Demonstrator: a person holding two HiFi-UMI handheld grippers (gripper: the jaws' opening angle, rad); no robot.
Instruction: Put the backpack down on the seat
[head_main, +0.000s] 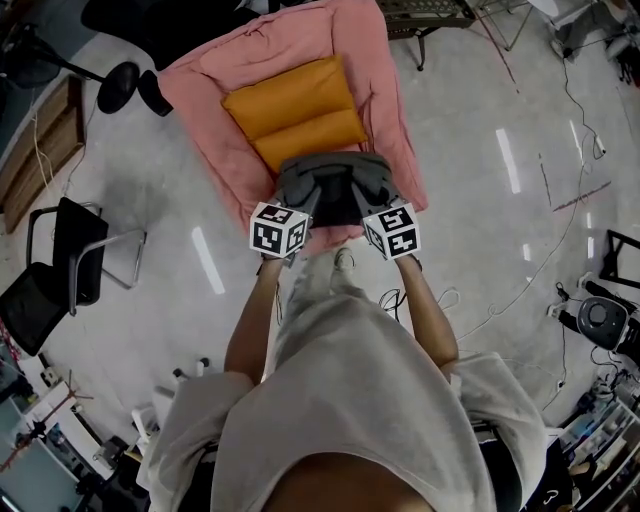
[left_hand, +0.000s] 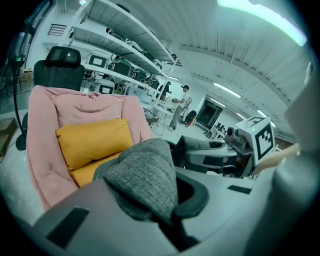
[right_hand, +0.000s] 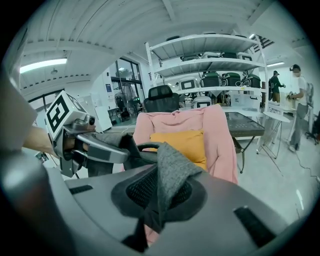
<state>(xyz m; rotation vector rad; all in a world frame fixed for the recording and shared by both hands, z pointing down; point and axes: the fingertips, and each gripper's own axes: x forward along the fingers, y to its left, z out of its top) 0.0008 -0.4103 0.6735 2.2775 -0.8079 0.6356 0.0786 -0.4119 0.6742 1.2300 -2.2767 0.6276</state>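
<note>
Gripping the grey backpack (head_main: 335, 185) by its fabric on either side, the left tool (head_main: 303, 200) and right tool (head_main: 366, 203) are clamping it so it is hanging level over the pink seat (head_main: 225, 150), near the orange cushion (head_main: 295, 110).

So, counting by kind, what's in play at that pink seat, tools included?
Pink seat: 1
Orange cushion: 1
Grey backpack: 1
Handheld tools, both shut on the backpack: left tool, right tool: 2
Total: 5
</note>
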